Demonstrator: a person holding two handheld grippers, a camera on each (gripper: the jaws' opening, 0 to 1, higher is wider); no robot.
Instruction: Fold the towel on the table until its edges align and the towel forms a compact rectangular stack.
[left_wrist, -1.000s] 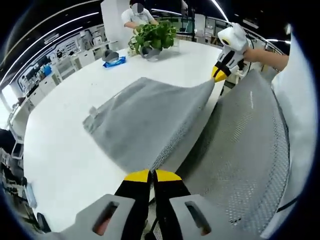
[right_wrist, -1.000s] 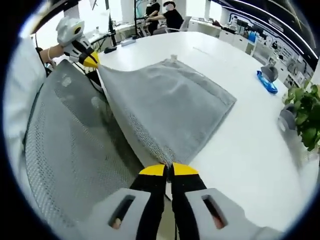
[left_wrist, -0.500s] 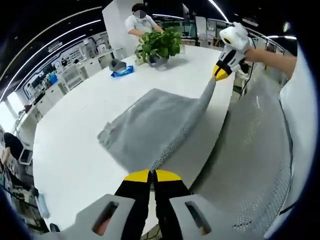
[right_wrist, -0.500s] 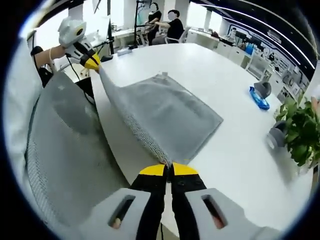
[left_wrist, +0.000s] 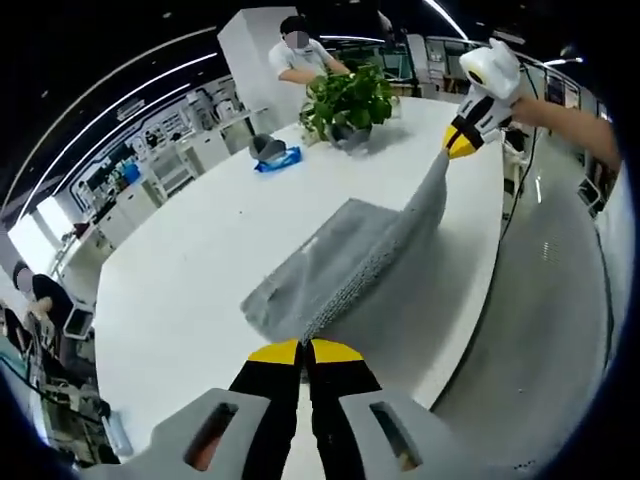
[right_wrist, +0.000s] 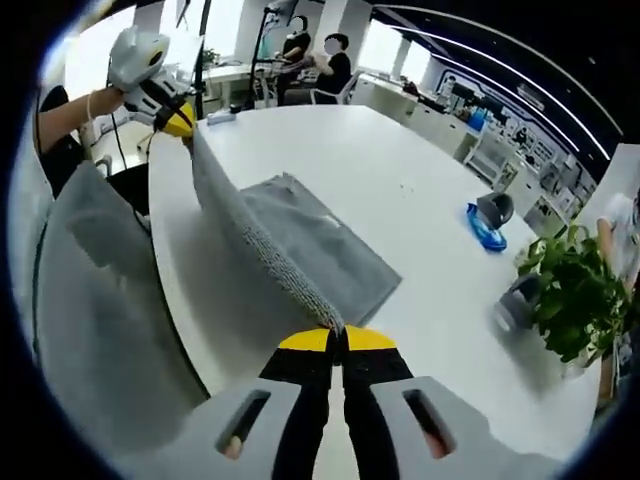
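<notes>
A grey towel (left_wrist: 345, 262) lies on the white table (left_wrist: 200, 260), its near edge lifted and stretched taut between both grippers. My left gripper (left_wrist: 305, 350) is shut on one near corner. My right gripper (left_wrist: 463, 142) holds the other corner at the upper right of the left gripper view. In the right gripper view the towel (right_wrist: 305, 235) rises in a steep fold from the table (right_wrist: 420, 170), with my right gripper (right_wrist: 337, 338) shut on its corner and my left gripper (right_wrist: 180, 121) shut on the far corner, held by a hand.
A potted plant (left_wrist: 350, 98), a blue packet (left_wrist: 279, 159) and a small grey object (left_wrist: 266, 147) stand at the table's far side. A person (left_wrist: 300, 55) stands behind the plant. A grey mesh chair (right_wrist: 95, 300) sits off the table's near edge.
Both grippers have risen and moved over the table, carrying the towel's near edge up off the chair side. The lying part of the towel looks shorter.
</notes>
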